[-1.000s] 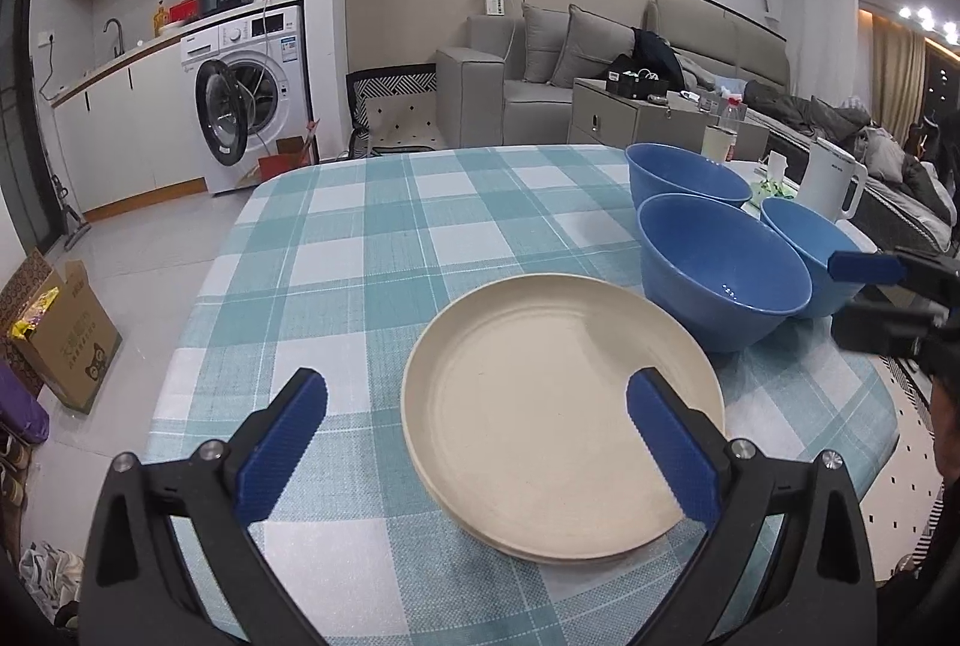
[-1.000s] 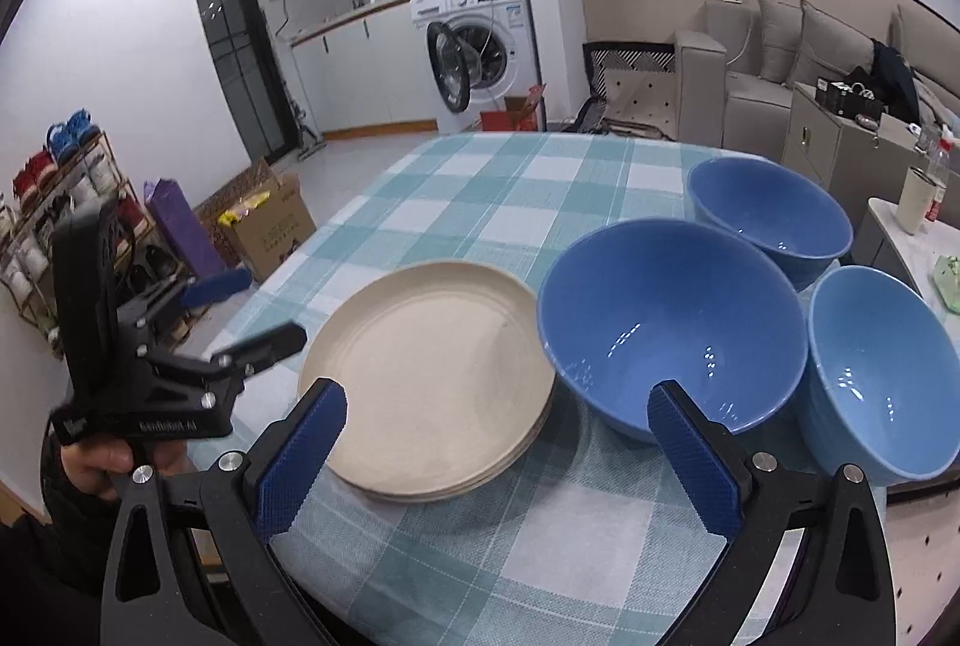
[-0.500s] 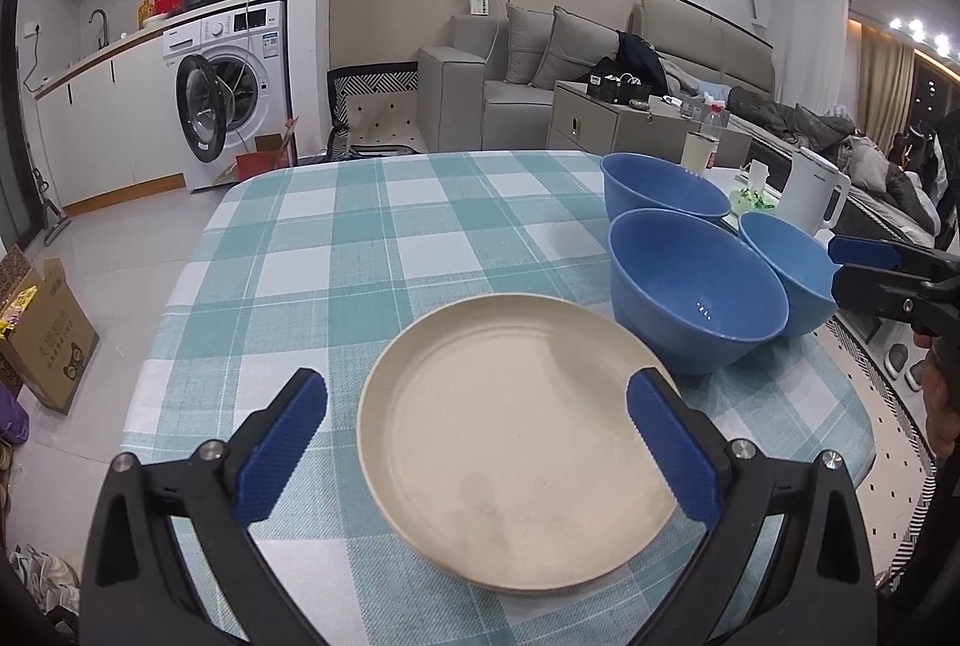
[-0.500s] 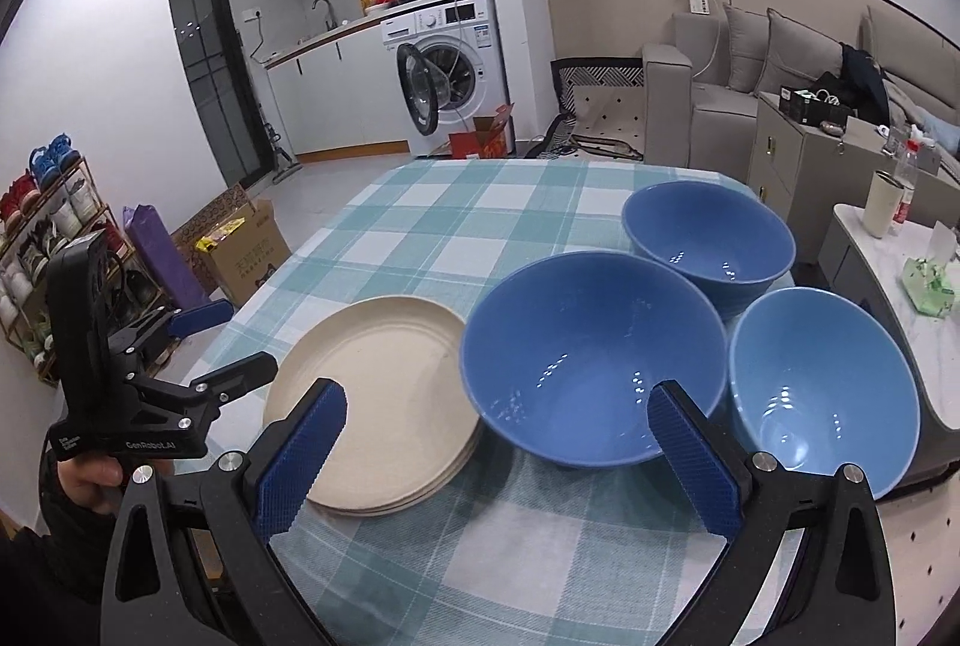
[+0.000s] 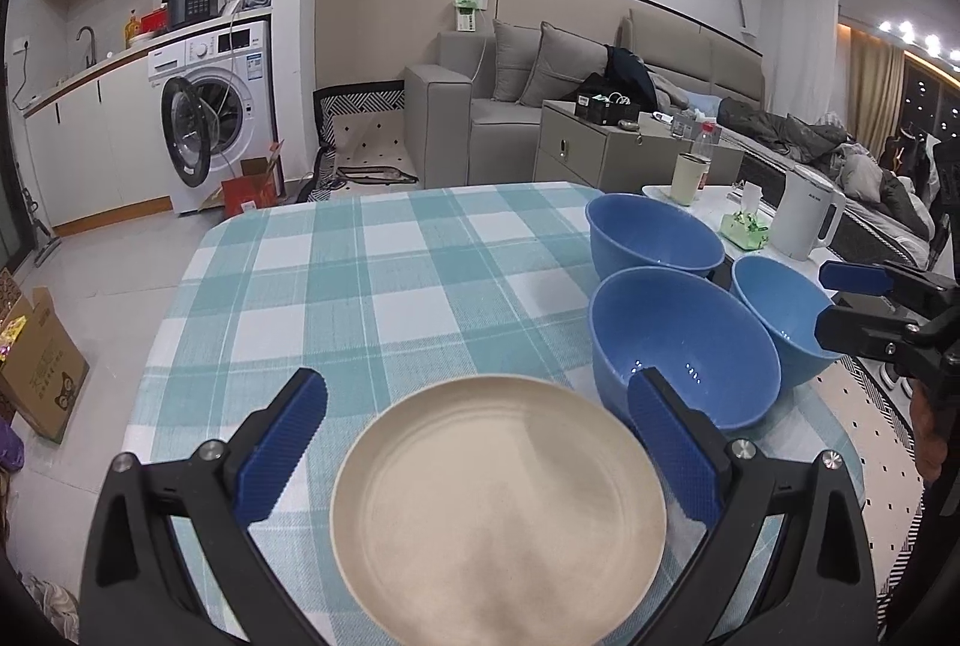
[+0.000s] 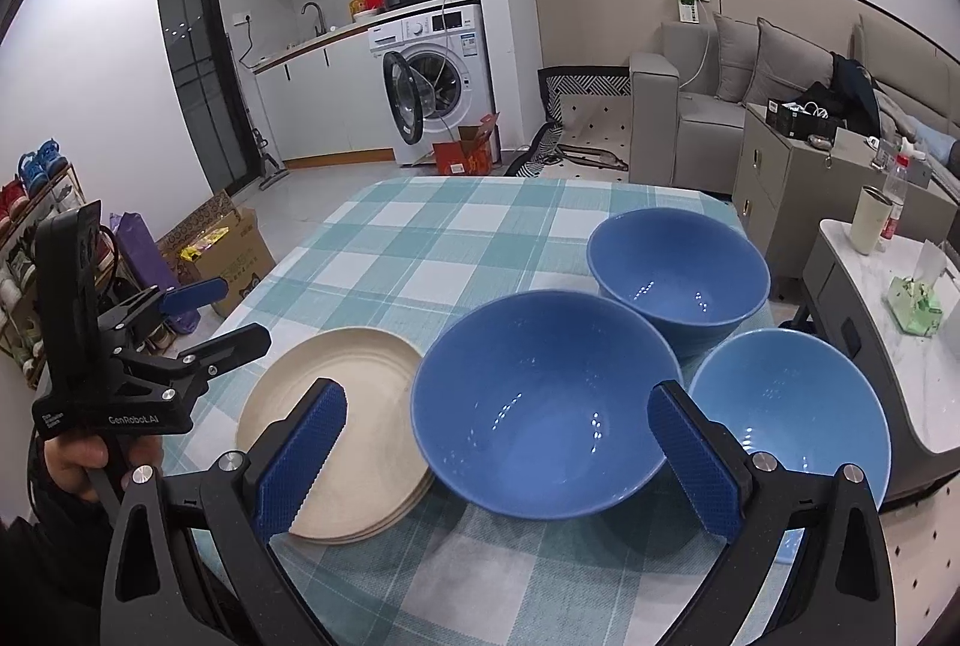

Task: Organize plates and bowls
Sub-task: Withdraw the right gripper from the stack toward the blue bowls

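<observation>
L gripper (image 5: 477,451) backed off, plates (image 5: 498,511) flat

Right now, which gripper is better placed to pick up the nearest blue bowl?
Right. The right gripper is open with the nearest bowl framed between its fingers. The left gripper, also open, is lined up on the plates, with that bowl off to its right.
</observation>
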Available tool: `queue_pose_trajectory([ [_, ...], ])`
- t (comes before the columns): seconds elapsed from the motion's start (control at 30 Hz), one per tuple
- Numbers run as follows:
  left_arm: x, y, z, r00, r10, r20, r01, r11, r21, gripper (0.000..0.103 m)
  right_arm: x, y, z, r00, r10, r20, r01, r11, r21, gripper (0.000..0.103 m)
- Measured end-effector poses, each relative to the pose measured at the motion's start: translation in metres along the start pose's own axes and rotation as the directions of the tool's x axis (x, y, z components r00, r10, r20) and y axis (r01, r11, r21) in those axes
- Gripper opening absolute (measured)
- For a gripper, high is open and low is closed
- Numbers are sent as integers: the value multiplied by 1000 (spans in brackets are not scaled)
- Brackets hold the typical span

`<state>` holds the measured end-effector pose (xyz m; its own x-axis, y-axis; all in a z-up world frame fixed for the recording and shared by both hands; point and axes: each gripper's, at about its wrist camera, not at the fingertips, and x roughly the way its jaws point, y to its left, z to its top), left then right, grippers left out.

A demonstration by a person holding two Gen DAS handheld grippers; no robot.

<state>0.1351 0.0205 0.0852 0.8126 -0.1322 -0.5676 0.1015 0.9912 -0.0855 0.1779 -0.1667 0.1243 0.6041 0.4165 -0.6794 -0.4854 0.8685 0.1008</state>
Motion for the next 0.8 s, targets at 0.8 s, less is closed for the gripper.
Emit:
queue_pose_trajectory([
  [0.8,47,-24,51,998,-62,-32,62,998,20,101,13,-56,41,997,-74,-39,77,994,83,102],
])
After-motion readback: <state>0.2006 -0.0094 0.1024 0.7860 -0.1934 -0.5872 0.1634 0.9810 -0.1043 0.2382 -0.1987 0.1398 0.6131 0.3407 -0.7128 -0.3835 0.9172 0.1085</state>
